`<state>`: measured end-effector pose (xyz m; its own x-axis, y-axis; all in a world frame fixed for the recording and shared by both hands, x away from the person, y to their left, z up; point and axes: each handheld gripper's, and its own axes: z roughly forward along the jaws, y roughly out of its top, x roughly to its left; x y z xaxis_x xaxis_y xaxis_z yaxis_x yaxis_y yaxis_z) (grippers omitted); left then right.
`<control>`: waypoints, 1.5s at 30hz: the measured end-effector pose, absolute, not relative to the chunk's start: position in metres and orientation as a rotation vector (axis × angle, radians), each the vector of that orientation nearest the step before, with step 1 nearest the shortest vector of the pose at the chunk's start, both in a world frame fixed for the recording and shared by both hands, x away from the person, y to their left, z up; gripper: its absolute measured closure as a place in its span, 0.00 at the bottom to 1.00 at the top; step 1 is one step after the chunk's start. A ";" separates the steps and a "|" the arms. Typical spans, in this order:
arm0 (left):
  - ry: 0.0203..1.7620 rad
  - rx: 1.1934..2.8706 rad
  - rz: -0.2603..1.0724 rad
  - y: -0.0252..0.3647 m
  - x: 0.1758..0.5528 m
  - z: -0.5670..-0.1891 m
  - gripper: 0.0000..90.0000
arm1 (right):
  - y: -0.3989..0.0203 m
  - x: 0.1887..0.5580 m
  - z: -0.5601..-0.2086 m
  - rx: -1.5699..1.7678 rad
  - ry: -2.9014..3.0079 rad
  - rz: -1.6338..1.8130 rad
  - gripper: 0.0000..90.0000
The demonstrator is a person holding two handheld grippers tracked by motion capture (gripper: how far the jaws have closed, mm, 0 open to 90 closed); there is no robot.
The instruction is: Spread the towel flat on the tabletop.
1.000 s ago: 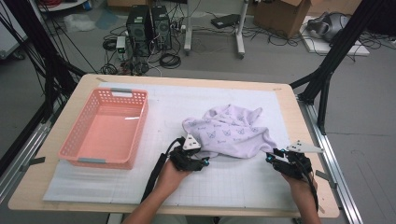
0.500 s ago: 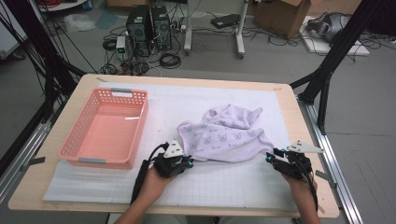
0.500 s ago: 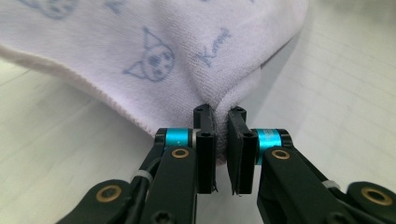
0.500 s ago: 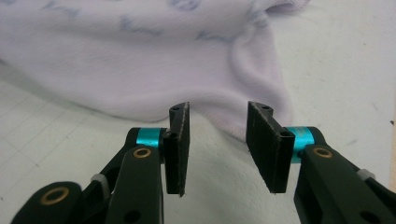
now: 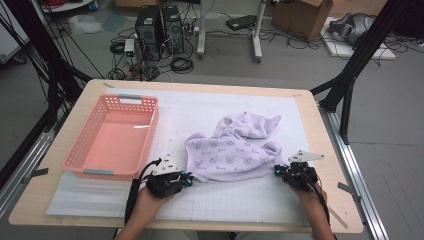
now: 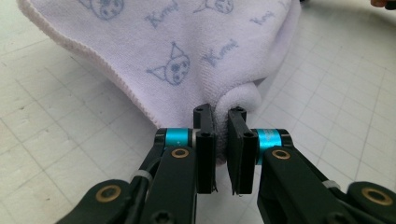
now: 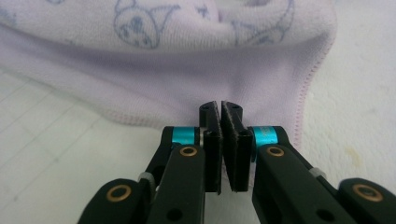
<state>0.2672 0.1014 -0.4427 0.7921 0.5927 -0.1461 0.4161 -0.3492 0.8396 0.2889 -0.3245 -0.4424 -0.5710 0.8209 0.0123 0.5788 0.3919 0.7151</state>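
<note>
High view: a lilac towel printed with cat faces lies crumpled on the white gridded mat of the counter, right of a pink basket and apart from it.
Left tongs: at the towel's near left corner; in the left gripper view the jaws are clamped on a rolled fold of the cloth, with terry bulging above the pads.
Right tongs: at the towel's near right corner; in the right gripper view the jaws have just closed and pinch the hemmed edge, the pads nearly meeting on thin cloth.
Step in hand: both near corners look taken, so the grasping stage seems finished; spreading or folding the towel is not yet begun.
Towel state: the far part is bunched and doubled over itself, and the near edge sags between the two tongs.
Next move calls for: probably drawing the two corners apart and lifting together so the near edge goes taut, then shaking or dragging the bunched far part flat.
Care needed: the right grip sits on the very hem and could slip under a hard pull; the basket rim is close to the left hand.
</note>
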 end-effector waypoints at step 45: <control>0.943 2.007 0.409 0.087 0.201 -0.454 0.97 | -0.350 0.210 -0.446 1.328 2.271 1.075 0.95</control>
